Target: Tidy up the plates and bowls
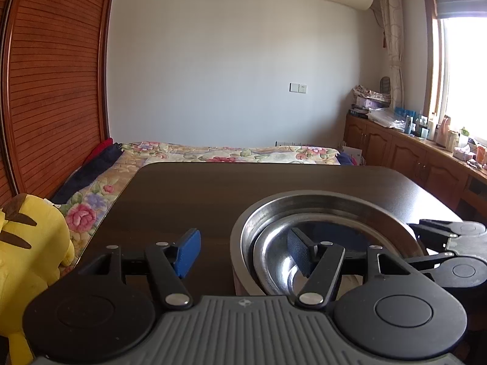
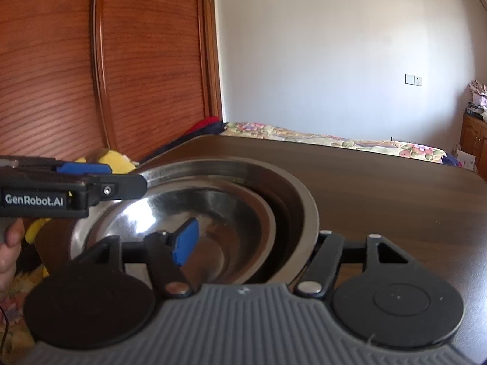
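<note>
Far left in the left wrist view, a yellow plush toy sits at the corner of the dark wooden table, with the flowered bedspread stretching behind it and a slatted wooden wardrobe rising on that side. Moving right, the left gripper is spread wide — its left blue pad hangs outside over bare tabletop, while its other pad dips inside the bowls. It straddles the near-left rim and grips nothing.

And there are the bowls: a small shiny steel bowl nested inside a large steel bowl, the pair standing on the table at the near right. The inner one sits off-centre, pushed toward the near-left wall of the outer.

Further right, the right gripper shows at the large bowl's right rim. Its own camera tells more: the right gripper is also wide open, one blue pad down inside the small bowl, the opposite finger outside the large bowl's rim — whether that finger touches the rim, I cannot tell. In that same view a hand holds the left gripper's handle at the left edge.

On the far right, wooden cabinets run beneath a bright window.
</note>
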Action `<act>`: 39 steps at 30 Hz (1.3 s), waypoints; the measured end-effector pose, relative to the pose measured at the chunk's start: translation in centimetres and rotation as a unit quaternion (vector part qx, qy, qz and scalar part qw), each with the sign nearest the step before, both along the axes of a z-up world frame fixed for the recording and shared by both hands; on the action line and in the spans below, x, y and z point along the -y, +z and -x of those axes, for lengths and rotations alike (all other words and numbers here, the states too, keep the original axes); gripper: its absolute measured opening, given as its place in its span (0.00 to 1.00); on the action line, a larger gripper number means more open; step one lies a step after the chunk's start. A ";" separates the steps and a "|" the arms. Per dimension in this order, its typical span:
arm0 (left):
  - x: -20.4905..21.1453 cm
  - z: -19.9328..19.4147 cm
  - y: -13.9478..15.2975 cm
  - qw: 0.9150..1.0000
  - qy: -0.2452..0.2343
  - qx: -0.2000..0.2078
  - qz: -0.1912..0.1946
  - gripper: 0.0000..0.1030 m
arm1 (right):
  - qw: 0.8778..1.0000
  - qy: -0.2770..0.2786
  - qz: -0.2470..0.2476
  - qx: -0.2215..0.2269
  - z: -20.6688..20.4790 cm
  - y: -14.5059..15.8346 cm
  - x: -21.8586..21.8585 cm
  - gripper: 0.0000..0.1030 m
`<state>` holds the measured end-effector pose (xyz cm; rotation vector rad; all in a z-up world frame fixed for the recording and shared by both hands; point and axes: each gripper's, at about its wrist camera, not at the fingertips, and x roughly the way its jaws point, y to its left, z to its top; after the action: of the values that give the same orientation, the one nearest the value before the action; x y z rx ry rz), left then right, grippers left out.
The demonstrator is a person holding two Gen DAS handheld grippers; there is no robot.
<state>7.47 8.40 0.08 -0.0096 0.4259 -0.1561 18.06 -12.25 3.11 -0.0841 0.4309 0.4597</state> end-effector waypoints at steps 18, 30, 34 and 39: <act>-0.3 -0.6 -0.6 1.000 0.009 -0.014 -0.005 0.58 | 0.999 -0.024 0.018 0.016 -0.1 2.6 2.3 0.82; 1.6 1.0 1.7 1.000 -0.020 0.019 -0.010 0.69 | 0.997 -0.045 -0.006 0.058 2.7 4.4 3.6 0.93; 2.3 1.9 2.7 0.999 -0.029 0.033 -0.012 0.76 | 0.996 -0.052 -0.011 0.077 3.8 5.2 4.0 1.00; 3.2 3.5 4.1 0.998 -0.036 0.055 -0.014 0.96 | 0.993 -0.067 -0.016 0.098 5.4 6.2 4.6 1.00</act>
<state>3.94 5.24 4.19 0.0419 0.3189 -0.2211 12.70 -16.90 9.28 -0.0681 0.2350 0.3219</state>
